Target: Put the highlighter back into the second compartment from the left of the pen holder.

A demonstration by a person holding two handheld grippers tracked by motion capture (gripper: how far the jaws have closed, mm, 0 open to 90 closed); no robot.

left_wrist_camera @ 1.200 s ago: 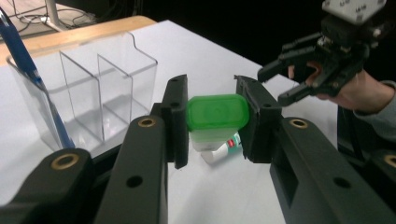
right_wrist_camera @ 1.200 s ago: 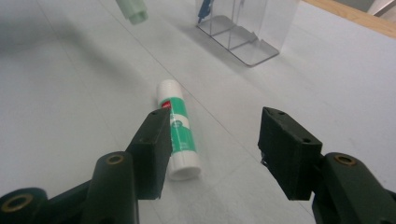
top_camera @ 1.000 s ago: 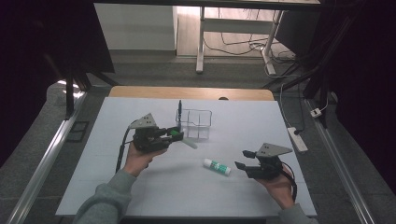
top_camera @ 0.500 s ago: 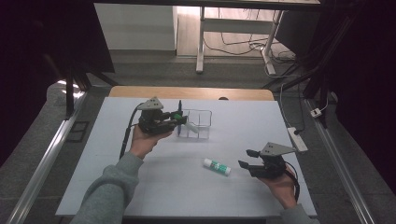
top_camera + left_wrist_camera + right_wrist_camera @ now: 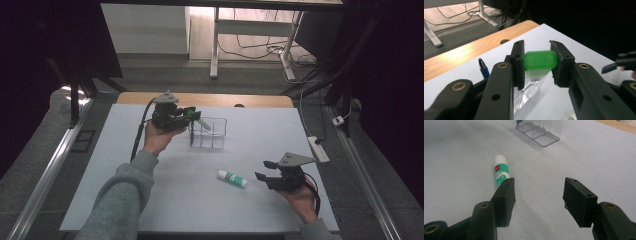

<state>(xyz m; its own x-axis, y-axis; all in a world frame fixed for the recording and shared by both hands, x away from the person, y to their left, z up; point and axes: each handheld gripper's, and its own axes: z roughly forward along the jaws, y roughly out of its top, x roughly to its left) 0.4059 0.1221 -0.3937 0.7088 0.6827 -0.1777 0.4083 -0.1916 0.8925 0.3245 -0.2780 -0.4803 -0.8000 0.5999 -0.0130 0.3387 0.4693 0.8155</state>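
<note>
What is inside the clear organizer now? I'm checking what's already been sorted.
A blue pen stands upright in the left compartment of the clear organizer. The left tool, shut on a green-capped item, hovers above and covers part of it; the other compartments look empty.

I am working in what looks like a lab: a white-topped table [image 5: 150, 200] on a dark aluminium frame [image 5: 45, 170] at the frame's left, a power strip [image 5: 318, 148] at right, loose cables [image 5: 250, 50] and a bench leg [image 5: 215, 45] across the top.
</note>
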